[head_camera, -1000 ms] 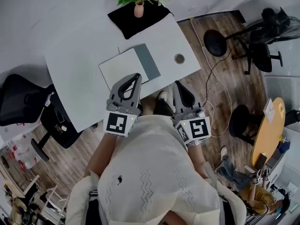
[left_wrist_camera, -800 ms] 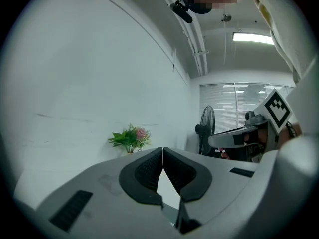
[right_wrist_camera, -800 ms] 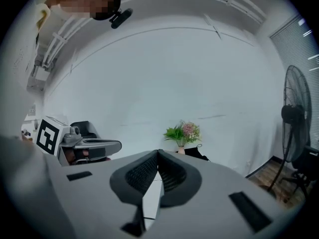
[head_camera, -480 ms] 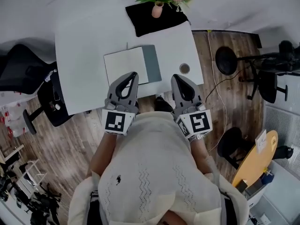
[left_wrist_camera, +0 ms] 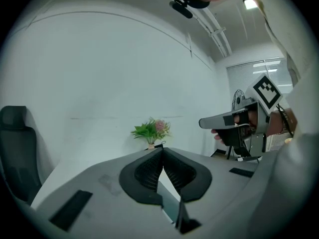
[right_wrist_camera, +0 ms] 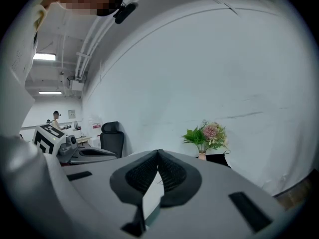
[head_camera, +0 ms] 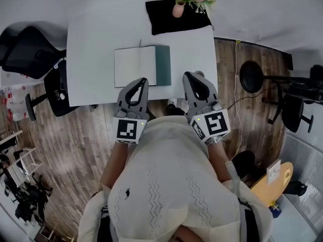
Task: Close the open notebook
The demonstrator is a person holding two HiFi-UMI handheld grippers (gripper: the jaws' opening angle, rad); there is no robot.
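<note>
Open notebook (head_camera: 142,66) flat at centre of white surface (head_camera: 91,49); vase (head_camera: 178,8) on black mat (head_camera: 164,18) above it. Left claw (head_camera: 143,79), right claw (head_camera: 187,75): both shut, empty, at near edge. Likely risk: shut tips pushing book instead of lifting cover. Path clear.

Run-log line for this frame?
stage: pre-contact | notebook: open, flat on table | left gripper: jaws shut, empty | right gripper: jaws shut, empty
</note>
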